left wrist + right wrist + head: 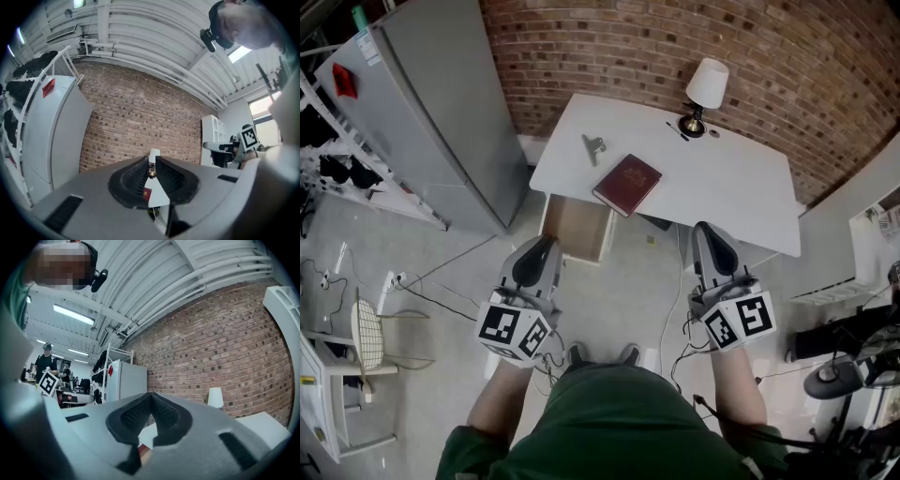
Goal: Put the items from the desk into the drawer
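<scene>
White desk [733,180] bears a maroon book [626,184], cover print illegible.

drawer [579,227]: top open, unblocked; desk [741,187]: right half bare; lamp [705,89]: back edge; fridge [441,103]: left flank

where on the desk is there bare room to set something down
Free: the wide right half of the white desk, between the white-shaded table lamp and the front edge; the open wooden drawer also looks bare. Crowded: the left part, with the grey metal clip and dark red book.
</scene>
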